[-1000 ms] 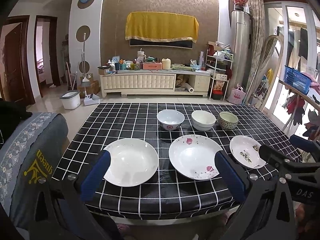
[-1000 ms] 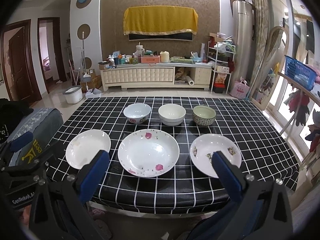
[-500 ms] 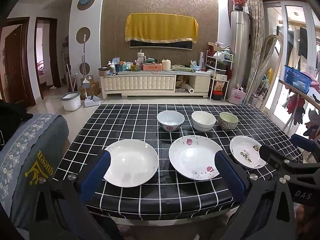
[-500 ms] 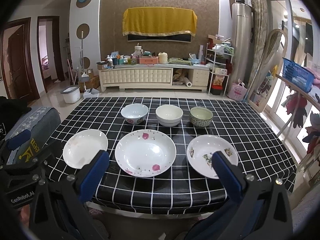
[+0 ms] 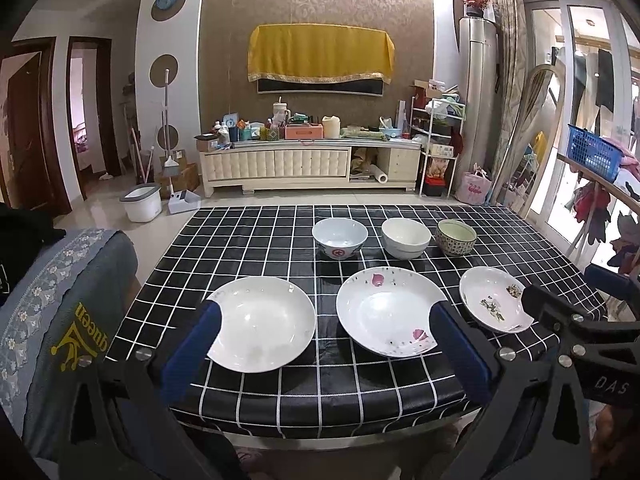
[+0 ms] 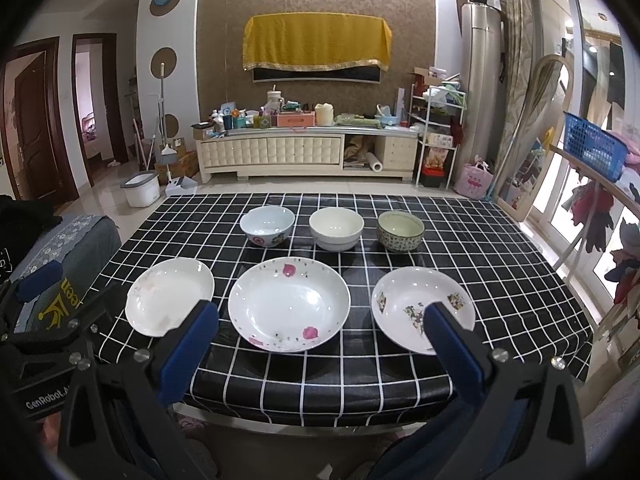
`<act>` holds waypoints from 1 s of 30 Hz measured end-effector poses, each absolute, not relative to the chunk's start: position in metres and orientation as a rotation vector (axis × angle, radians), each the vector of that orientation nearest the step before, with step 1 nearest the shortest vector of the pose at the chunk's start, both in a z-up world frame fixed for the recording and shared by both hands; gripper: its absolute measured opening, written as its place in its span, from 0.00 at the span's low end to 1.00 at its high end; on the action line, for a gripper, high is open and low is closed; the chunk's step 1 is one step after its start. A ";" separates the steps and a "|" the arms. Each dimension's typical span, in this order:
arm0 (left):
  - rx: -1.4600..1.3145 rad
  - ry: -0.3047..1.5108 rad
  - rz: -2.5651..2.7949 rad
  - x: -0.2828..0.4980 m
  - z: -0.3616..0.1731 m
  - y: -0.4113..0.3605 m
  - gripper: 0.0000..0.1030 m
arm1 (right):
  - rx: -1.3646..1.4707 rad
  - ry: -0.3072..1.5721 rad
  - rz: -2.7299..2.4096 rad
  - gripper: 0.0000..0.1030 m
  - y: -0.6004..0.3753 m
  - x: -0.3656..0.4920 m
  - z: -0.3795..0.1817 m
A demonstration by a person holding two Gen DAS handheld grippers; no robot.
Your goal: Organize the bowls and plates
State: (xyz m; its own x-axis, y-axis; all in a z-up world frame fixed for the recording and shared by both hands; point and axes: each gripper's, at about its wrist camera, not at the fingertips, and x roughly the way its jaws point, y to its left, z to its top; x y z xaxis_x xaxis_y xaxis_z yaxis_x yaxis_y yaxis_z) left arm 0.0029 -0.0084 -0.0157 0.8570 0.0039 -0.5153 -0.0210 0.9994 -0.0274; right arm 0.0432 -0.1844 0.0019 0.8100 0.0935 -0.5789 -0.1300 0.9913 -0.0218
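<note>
Three plates line the near row of the black checked table (image 5: 248,240): a plain white plate (image 5: 262,322), a pink-flowered plate (image 5: 386,310) and a leaf-patterned plate (image 5: 494,304). Behind them stand a light blue bowl (image 5: 339,237), a white bowl (image 5: 405,237) and a green patterned bowl (image 5: 455,237). My left gripper (image 5: 322,324) hangs open above the table's near edge, in front of the two left plates. In the right wrist view the same plates (image 6: 170,296) (image 6: 289,304) (image 6: 416,304) and bowls (image 6: 267,226) (image 6: 336,228) (image 6: 400,231) show. My right gripper (image 6: 320,326) is open and holds nothing.
A grey sofa arm (image 5: 60,320) with yellow lettering lies left of the table. A drying rack (image 6: 592,184) with a blue basket (image 6: 592,148) stands at the right. A cluttered TV cabinet (image 5: 312,160) is across the floor beyond the table.
Both grippers have drifted only slightly; the right wrist view has shifted a little to the right and closer. The dishes have not moved.
</note>
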 end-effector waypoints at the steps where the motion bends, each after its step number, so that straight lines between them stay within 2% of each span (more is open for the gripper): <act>1: -0.029 0.540 0.013 0.002 -0.015 -0.009 1.00 | -0.061 0.616 0.120 1.00 -0.185 0.043 0.002; 13: -0.035 0.516 0.017 0.012 -0.004 -0.002 1.00 | -0.079 0.596 0.090 1.00 -0.181 0.055 0.011; 20: -0.063 0.436 0.078 0.024 0.009 0.021 1.00 | -0.080 0.562 0.111 1.00 -0.169 0.079 0.017; 24: -0.011 0.492 0.083 0.041 0.009 0.034 1.00 | -0.017 0.635 0.156 1.00 -0.157 0.103 0.011; 30: 0.006 0.572 0.112 0.071 -0.006 0.062 1.00 | -0.091 0.716 0.200 1.00 -0.114 0.144 -0.013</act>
